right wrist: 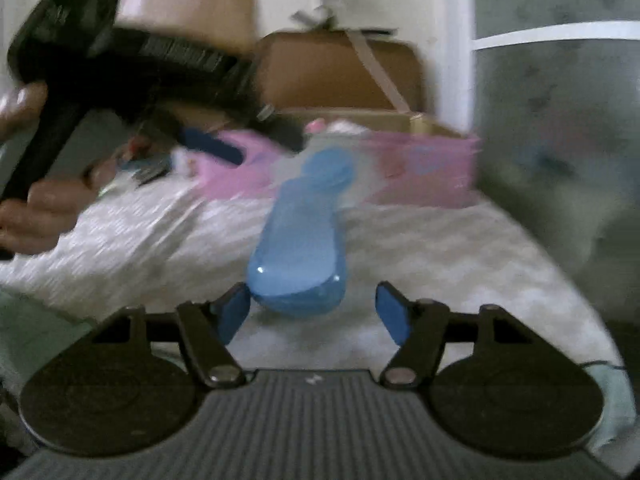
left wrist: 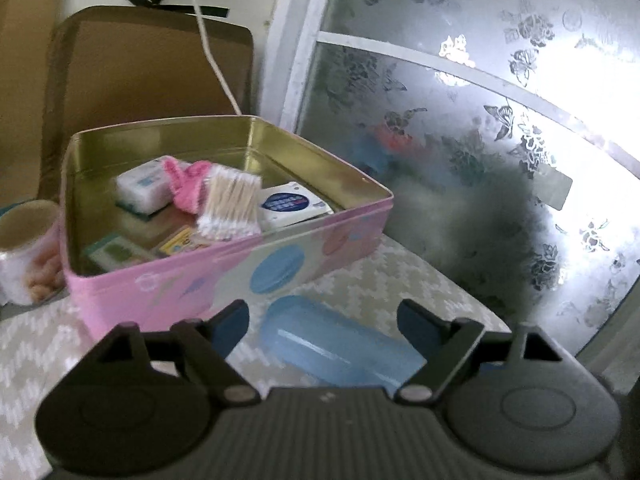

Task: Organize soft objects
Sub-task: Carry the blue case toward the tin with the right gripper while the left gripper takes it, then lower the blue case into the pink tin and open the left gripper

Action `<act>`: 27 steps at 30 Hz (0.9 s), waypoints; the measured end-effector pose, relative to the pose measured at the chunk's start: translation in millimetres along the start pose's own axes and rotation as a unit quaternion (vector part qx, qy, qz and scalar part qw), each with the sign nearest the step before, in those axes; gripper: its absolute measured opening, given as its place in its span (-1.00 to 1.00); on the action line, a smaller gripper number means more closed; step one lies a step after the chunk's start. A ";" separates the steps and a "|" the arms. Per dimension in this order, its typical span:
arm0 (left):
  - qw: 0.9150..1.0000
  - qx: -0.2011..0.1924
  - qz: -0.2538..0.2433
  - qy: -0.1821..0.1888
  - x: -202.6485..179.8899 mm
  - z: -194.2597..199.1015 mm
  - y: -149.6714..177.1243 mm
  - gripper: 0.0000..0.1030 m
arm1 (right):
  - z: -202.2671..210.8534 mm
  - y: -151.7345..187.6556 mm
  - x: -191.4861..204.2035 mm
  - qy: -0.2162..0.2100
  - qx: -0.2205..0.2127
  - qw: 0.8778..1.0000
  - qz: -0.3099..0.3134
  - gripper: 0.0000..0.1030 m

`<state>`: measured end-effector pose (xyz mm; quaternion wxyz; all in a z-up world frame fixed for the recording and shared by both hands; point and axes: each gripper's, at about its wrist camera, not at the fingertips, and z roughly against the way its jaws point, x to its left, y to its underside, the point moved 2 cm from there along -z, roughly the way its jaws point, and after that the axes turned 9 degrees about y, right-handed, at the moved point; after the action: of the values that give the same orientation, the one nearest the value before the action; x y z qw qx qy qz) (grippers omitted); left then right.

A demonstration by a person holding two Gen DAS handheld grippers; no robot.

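Observation:
An open pink tin (left wrist: 224, 276) stands on the patterned tablecloth (left wrist: 404, 276). Inside it lie a pink knitted item (left wrist: 185, 189), a bundle of cotton swabs (left wrist: 230, 208), a white tissue pack (left wrist: 140, 190) and a white packet with a blue label (left wrist: 290, 203). A light blue oblong case (left wrist: 340, 346) lies in front of the tin. My left gripper (left wrist: 322, 322) is open just above the case's near end. In the right wrist view my right gripper (right wrist: 313, 312) is open right at the case's (right wrist: 298, 248) other end. The left gripper (right wrist: 240, 148) shows there, in front of the tin (right wrist: 424, 168).
A paper cup (left wrist: 28, 256) stands left of the tin. Brown cardboard (left wrist: 140, 68) leans behind it, with a white cable (left wrist: 212, 52) hanging over. A frosted flowered window (left wrist: 500, 140) is at the right. The table edge runs at the right (right wrist: 560, 272).

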<state>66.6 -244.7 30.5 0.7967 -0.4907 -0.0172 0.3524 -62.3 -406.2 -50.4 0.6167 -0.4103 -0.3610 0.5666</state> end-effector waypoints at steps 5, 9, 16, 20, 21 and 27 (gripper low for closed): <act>1.000 0.016 0.016 -0.003 1.2 -18.5 1.9 0.73 | 1.2 -1.6 -45.2 0.043 -0.012 0.997 -0.063 0.37; 0.999 0.027 0.026 -0.011 3.3 -27.1 7.2 0.82 | -3.5 -0.1 -39.5 -0.001 -0.016 0.999 -0.048 0.40; 0.997 0.036 0.072 0.015 6.7 -17.8 27.9 0.73 | -19.9 2.7 -24.6 -0.022 -0.014 1.000 0.007 0.44; 0.996 0.031 0.083 0.028 6.4 -21.7 35.9 0.59 | -29.2 6.2 -19.0 -0.029 -0.005 0.999 0.026 0.46; 0.996 0.028 0.085 0.025 6.5 -20.9 33.9 0.57 | -27.9 7.0 -17.3 -0.026 -0.008 0.999 0.031 0.46; 0.998 -0.033 0.047 0.020 -4.5 3.1 -9.4 0.54 | -15.4 -18.9 -16.9 -0.011 -0.058 0.998 0.032 0.42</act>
<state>67.2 -247.5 41.0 0.7626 -0.5240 0.0100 0.3792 -42.4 -424.9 -39.0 0.5696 -0.4505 -0.3860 0.5688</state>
